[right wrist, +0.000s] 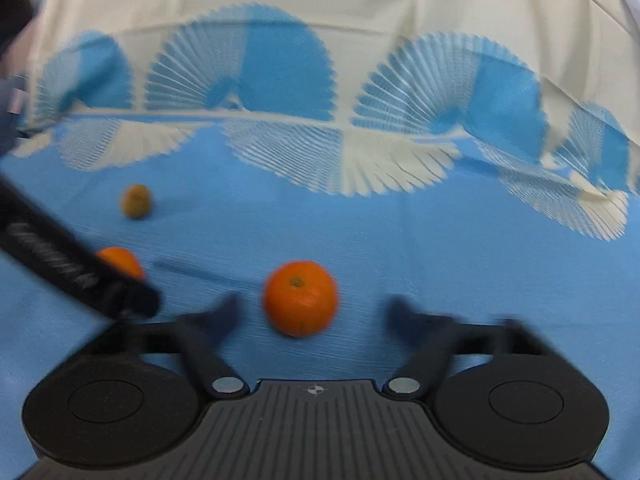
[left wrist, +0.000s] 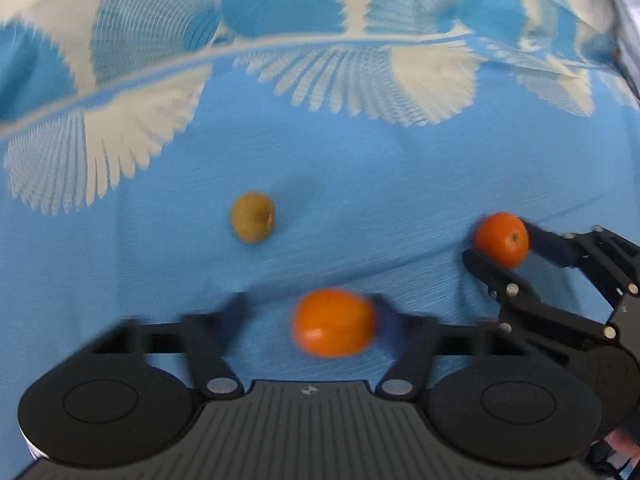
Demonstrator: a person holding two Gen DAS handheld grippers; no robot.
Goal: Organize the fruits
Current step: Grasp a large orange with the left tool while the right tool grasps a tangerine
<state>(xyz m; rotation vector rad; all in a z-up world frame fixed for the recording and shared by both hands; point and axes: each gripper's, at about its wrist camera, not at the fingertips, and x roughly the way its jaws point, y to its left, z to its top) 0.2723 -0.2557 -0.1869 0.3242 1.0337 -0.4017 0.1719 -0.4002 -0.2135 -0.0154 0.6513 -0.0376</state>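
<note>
On the blue cloth [left wrist: 360, 184] lie two oranges and a brown kiwi [left wrist: 253, 217]. My left gripper [left wrist: 310, 312] is open with one orange [left wrist: 334, 323] between its fingers, close to the right finger. My right gripper [right wrist: 314, 312] is open with the other orange [right wrist: 300, 298] between its fingers, nearer the left one, gaps on both sides. In the left wrist view the right gripper [left wrist: 500, 244] straddles that orange [left wrist: 502, 238]. In the right wrist view the left gripper's body [right wrist: 80, 280] partly hides the first orange [right wrist: 120, 262]; the kiwi [right wrist: 137, 201] lies beyond.
The cloth has white fan patterns [right wrist: 344, 160] toward the back and rises in a fold behind [right wrist: 320, 8]. Both views are motion-blurred.
</note>
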